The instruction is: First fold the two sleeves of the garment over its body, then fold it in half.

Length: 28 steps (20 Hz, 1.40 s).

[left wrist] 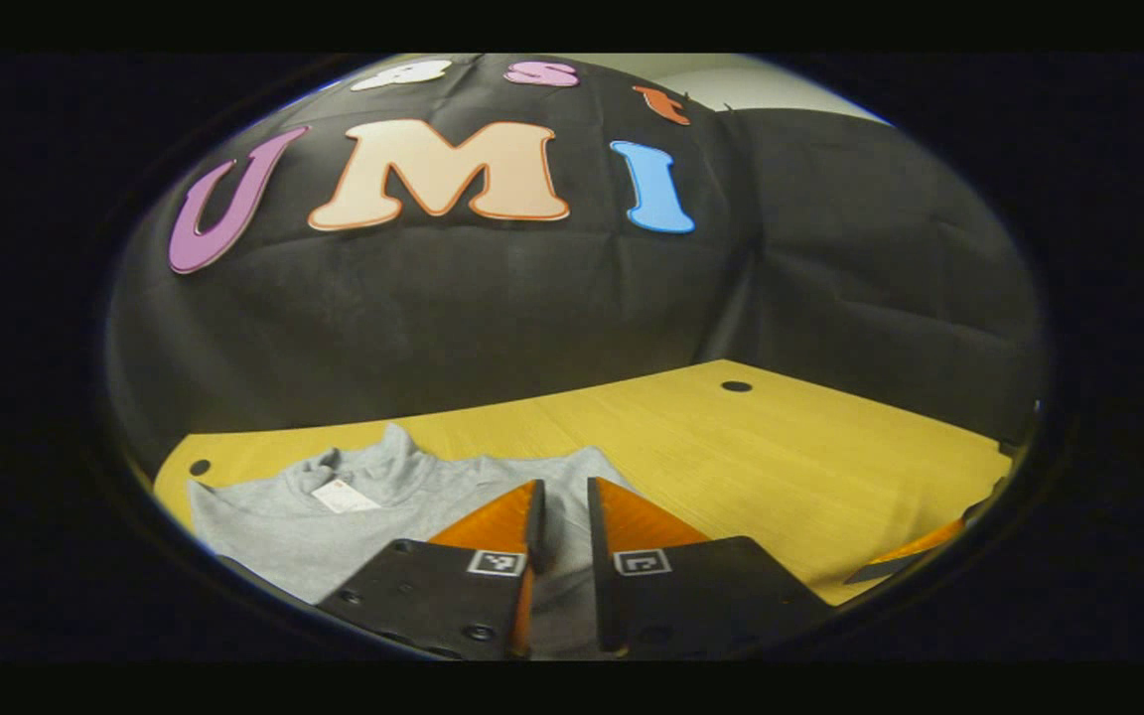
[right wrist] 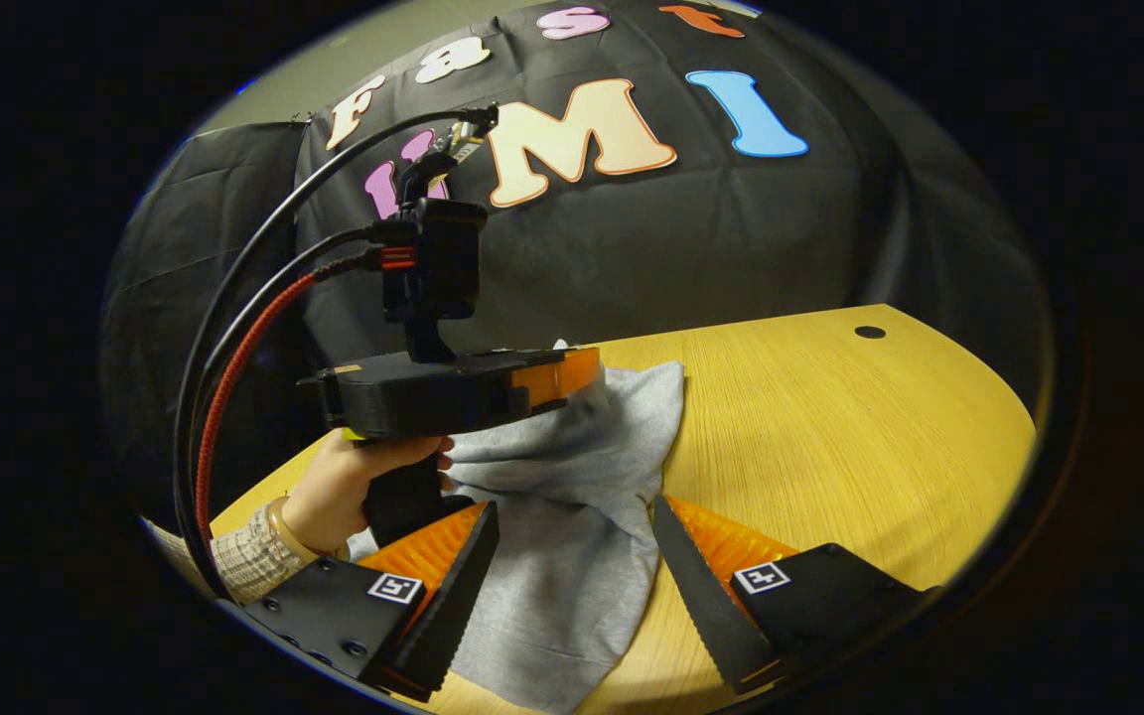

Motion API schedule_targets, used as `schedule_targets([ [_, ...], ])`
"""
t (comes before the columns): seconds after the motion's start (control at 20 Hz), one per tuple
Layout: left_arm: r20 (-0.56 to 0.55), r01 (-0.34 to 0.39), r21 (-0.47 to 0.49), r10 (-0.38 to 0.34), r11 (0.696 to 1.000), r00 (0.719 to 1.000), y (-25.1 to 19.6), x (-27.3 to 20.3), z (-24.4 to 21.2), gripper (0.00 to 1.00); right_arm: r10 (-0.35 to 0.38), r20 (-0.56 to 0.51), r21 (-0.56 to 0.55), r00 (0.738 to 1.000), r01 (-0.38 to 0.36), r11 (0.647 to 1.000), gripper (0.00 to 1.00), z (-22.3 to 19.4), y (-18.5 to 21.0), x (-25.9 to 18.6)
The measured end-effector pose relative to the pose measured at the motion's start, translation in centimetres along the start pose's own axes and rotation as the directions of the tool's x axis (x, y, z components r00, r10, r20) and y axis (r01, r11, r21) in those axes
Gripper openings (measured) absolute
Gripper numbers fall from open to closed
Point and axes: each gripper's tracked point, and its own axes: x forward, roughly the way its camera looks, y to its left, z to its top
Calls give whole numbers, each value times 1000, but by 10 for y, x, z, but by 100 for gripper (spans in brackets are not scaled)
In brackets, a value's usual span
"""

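- The soft grey knit garment (right wrist: 572, 556) lay on the yellow wood-grain table (right wrist: 830, 427), and in the right gripper view its cloth ran lengthwise from between that gripper's fingers away toward the black cloth wall, with a fold or edge ending beside bare tabletop on the right.
- The right gripper (right wrist: 572, 586) stood wide apart, its two fingers straddling the near grey cloth without pressing on it; I judged it the nearer tool to this loose near end, likely a sleeve or hem, though which I could not tell.
- The left gripper (left wrist: 564, 521) had its fingers drawn close, with only a narrow slot left; grey cloth showed in that slot, but whether the fingers pinched it I could not tell.
- The left gripper view showed the collar and a white tag (left wrist: 344, 495) left of the fingers, so the garment's neck lay toward that side.
- The right gripper view showed the other gripper from the side, held by a hand (right wrist: 334, 492) in a checked cuff, its front end over the far part of the garment.
- Any next fold, I judged, would turn on carrying cloth across the body's long axis.
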Motion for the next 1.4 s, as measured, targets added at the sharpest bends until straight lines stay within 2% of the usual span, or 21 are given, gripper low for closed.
schedule_targets([
  [0.05, 6, 17, -7, -17, 1000, 1000, -6, -3, 4, 40, -2, 0, 1, 1000, 2, 1000, 98, 0, -1, 0],
  [0.15, 32, 1, -3, -1, 1000, 999, -1, -6, 12, 89, -5, 0, -2, 1000, 5, 1000, 98, 0, -1, -2],
  [0.4, 69, -67, 34, 65, 997, 996, 24, -38, 31, 94, -6, -12, -14, 1000, 6, 1000, 98, -4, 6, -7],
  [0.75, 57, -135, 28, 133, 990, 989, 76, -137, 23, 93, 8, -27, -40, 1000, -9, 999, 97, -13, 31, -16],
  [1.0, -58, -143, -3, 142, 990, 988, 100, -212, -32, 92, -1, -73, -53, 997, -3, 999, 98, -32, 44, -23],
  [1.15, -88, -196, 13, 197, 980, 977, 119, -251, -53, 93, -6, -105, -45, 994, 2, 999, 98, -45, 48, -27],
  [1.2, -92, -214, 25, 215, 977, 972, 124, -260, -62, 90, -4, -110, -38, 994, 0, 999, 93, -47, 51, -29],
  [1.25, -110, -228, 23, 230, 973, 967, 129, -270, -71, 92, -5, -115, -38, 993, 1, 999, 98, -51, 53, -31],
  [1.4, -157, -283, -13, 278, 959, 948, 143, -297, -101, 93, -26, -126, -46, 992, 20, 999, 98, -59, 49, -37],
])
